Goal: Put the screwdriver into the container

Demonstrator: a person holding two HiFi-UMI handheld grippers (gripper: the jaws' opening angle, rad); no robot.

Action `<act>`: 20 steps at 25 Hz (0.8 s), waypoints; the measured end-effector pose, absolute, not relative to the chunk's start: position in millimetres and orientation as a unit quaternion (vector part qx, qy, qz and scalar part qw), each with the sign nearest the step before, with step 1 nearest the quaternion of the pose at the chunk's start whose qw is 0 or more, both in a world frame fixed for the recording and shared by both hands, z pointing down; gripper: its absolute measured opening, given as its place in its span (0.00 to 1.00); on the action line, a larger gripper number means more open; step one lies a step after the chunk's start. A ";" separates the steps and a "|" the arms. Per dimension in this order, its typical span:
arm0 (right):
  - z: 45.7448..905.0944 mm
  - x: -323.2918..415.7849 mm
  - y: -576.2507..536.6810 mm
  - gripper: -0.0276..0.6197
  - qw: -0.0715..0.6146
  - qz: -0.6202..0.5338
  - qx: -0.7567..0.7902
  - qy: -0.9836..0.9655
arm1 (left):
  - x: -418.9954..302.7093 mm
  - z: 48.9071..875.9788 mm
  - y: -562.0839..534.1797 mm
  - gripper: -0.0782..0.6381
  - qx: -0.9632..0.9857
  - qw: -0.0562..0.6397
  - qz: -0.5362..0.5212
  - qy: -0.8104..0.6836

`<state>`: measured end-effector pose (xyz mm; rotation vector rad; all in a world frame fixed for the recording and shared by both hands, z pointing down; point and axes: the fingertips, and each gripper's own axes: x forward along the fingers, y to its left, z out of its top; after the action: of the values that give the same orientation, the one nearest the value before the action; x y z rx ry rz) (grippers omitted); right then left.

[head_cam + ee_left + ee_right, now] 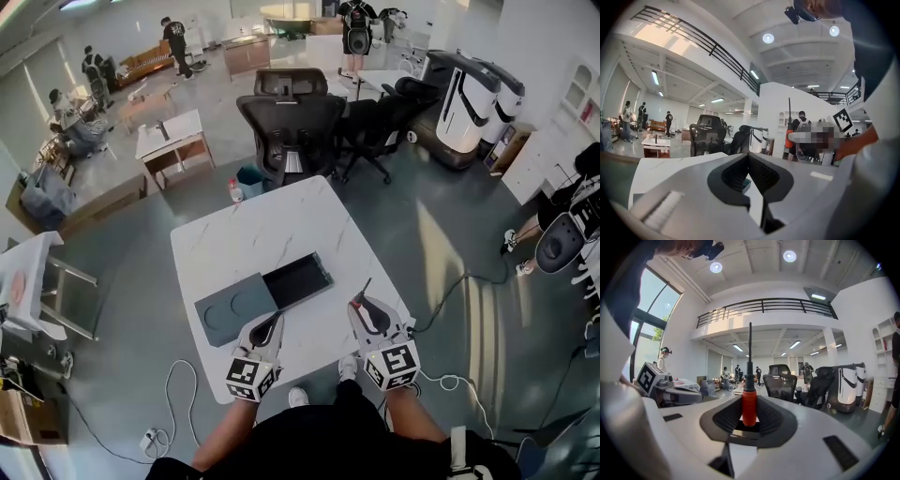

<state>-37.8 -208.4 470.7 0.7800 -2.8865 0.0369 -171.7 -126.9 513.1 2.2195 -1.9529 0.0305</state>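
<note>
The right tool [362, 306] is clamped on the red handle of the screwdriver with a thin black shaft [749, 399]. The shaft stands upright out of the jaws. The left tool [271, 322] has its jaws together, with nothing between them. Farther on the white marbled table [225, 244], the shallow open black container [298, 279] lies at 10 o'clock from the right tool, near but apart. Its long axis runs from 8 to 2 o'clock. I judge the screwdriver must be laid along it.
</note>
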 end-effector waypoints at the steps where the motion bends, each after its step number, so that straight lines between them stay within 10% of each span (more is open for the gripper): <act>1: 471.7 -41.8 -214.7 0.20 0.075 0.013 0.252 -0.965 | -174.3 512.3 -131.4 0.12 0.743 0.094 0.010 -0.662; 20: 502.7 -103.0 -300.0 0.20 0.081 0.027 0.073 -0.994 | -205.9 523.5 -183.9 0.12 0.611 0.113 0.024 -0.783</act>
<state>-103.0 -300.0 502.7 0.2176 -2.9710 0.0804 -205.9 -183.9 523.5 1.7941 -2.2972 0.0694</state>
